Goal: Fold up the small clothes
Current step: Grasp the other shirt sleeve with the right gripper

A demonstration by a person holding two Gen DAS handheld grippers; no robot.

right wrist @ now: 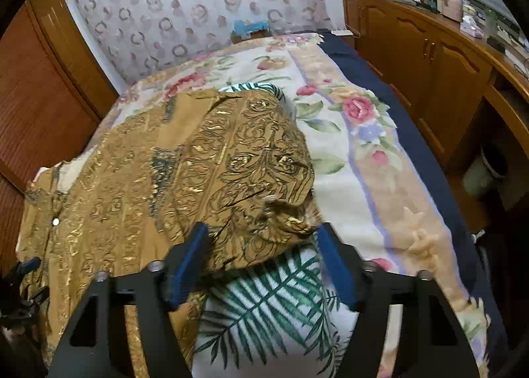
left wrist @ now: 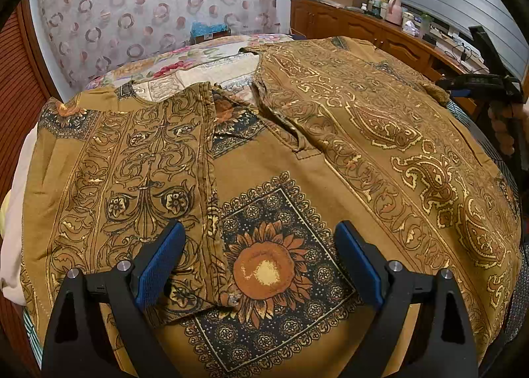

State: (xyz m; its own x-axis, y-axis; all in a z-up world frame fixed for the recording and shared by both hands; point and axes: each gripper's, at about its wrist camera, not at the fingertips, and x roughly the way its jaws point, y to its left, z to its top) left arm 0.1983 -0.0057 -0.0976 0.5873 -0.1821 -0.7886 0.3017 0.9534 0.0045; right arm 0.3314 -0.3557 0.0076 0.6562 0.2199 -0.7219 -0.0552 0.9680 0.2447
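A mustard-brown patterned garment (left wrist: 297, 153) with gold scrollwork and a sunflower square (left wrist: 267, 272) lies spread on the bed. Its left side is folded in, with the folded edge (left wrist: 208, 179) running down the middle. My left gripper (left wrist: 261, 232) is open, its jaws either side of that edge and the sunflower, just above the cloth. In the right wrist view the same garment (right wrist: 198, 173) lies to the left, with a bunched sleeve end (right wrist: 281, 209) between the jaws of my open right gripper (right wrist: 263, 236). The right gripper also shows in the left wrist view (left wrist: 463, 90).
The garment lies on a floral bedspread (right wrist: 330, 146) and a palm-leaf pillow (right wrist: 264, 312). A wooden cabinet run (right wrist: 429, 57) with clutter on top stands right of the bed. A wooden wardrobe (right wrist: 39, 87) stands to the left and a patterned curtain (right wrist: 198, 4) behind.
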